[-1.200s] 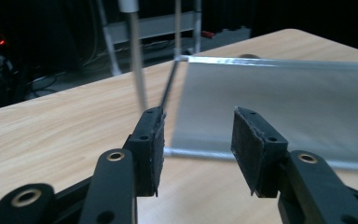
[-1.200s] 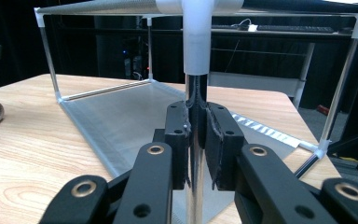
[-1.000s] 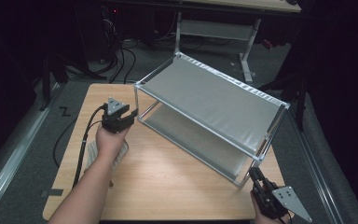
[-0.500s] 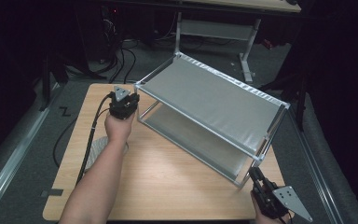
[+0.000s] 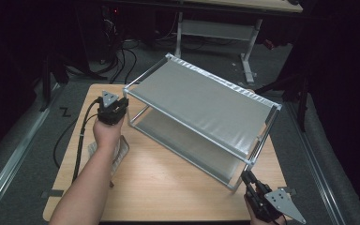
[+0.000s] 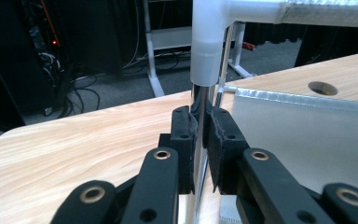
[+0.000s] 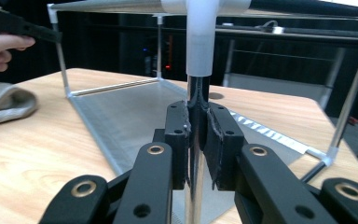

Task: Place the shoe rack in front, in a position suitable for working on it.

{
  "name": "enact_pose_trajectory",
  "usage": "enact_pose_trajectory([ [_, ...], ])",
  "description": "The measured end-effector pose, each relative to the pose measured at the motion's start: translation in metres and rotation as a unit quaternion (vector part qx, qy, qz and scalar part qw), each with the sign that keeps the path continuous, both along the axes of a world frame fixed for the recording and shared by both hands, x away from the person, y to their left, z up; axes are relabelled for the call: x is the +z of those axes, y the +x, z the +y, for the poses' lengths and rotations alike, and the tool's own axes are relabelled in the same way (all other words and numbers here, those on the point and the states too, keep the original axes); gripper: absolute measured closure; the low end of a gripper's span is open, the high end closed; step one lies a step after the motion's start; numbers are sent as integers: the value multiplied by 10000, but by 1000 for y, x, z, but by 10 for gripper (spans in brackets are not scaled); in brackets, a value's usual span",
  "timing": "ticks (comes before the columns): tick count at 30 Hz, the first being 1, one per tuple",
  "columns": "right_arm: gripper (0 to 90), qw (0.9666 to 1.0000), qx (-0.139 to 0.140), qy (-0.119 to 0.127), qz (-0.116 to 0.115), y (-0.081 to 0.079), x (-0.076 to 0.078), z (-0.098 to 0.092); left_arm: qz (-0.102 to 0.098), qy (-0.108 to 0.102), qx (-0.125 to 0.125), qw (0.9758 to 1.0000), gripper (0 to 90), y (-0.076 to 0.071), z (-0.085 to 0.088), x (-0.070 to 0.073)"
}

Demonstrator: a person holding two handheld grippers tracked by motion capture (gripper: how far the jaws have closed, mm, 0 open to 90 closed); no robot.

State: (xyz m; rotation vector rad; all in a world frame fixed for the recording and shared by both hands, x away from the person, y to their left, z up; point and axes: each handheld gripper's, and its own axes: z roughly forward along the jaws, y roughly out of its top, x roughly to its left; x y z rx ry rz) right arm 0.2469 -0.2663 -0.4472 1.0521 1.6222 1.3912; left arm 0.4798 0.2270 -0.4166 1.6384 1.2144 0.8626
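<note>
No readable markings. My left gripper (image 6: pixel 199 140) has just clamped the rack's (image 5: pixel 201 101) nine-o'clock post (image 6: pixel 199 100); my right gripper (image 7: pixel 197 135) is clamped on its five-o'clock post (image 7: pixel 197 100), mid-table (image 5: pixel 168 187)

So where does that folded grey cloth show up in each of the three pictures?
High view: the grey cloth lies on the table left of the rack, partly under the person's left forearm.
Left gripper view: I cannot make it out.
Right gripper view: at the left edge.
Shared landmark: the silver two-shelf rack, whose posts both grippers clamp.
</note>
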Motion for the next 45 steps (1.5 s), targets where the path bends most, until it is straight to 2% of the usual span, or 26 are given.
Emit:
enact_pose_trajectory([
  [4, 800, 9995, 316, -59, -6, -3, 0, 16, -6, -11, 91, 10000, 808, -8, 20, 0],
  [5, 800, 9988, 474, -82, -12, -5, 0, 23, 6, -18, 118, 9999, 808, -9, 25, 0],
  [6, 800, 9988, 474, -82, -12, -5, 0, 23, 17, -2, 149, 9999, 808, -10, 30, 0],
  [7, 800, 9979, 644, -70, 15, -6, 0, 31, 9, -8, 191, 9998, 808, -11, 34, 0],
  [11, 800, 9964, 831, -163, 6, -8, 0, 42, 21, -82, 241, 9997, 802, -15, 50, -1],
  [12, 800, 9960, 874, -186, 13, -8, -1, 45, 33, -164, 269, 9995, 796, -17, 53, -1],
  [14, 800, 9954, 934, -231, 13, -7, -1, 48, 33, -233, 255, 9994, 750, -21, 58, -2],
  [18, 800, 9946, 1011, -232, 27, -4, -1, 52, 85, -172, 106, 9998, 671, -39, 63, -4],
  [22, 800, 9935, 1113, -250, 19, -1, -1, 58, 86, -133, -106, 9998, 650, -70, 63, -8],
  [26, 799, 9918, 1251, -278, 13, 3, 0, 63, 185, -253, -293, 9991, 603, -102, 61, -16],
  [29, 800, 9909, 1319, -269, 23, 6, 0, 69, 268, -291, -333, 9987, 575, -124, 58, -23],
  [31, 800, 9898, 1396, -277, 6, 8, 0, 72, 311, -223, -322, 9987, 562, -138, 56, -29],
  [33, 799, 9887, 1467, -296, 4, 11, 0, 75, 371, -241, -331, 9985, 541, -150, 53, -35],
  [37, 799, 9881, 1513, -275, 1, 12, 1, 77, 644, -104, -389, 9971, 511, -168, 44, -46],
  [39, 800, 9879, 1530, -266, -6, 13, 1, 78, 712, -142, -354, 9967, 498, -176, 42, -52],
  [42, 799, 9878, 1535, -274, -3, 14, 1, 78, 780, -1, -273, 9966, 480, -185, 38, -62],
  [45, 799, 9878, 1532, -283, -9, 13, 2, 78, 804, 35, -183, 9966, 470, -190, 39, -69],
])
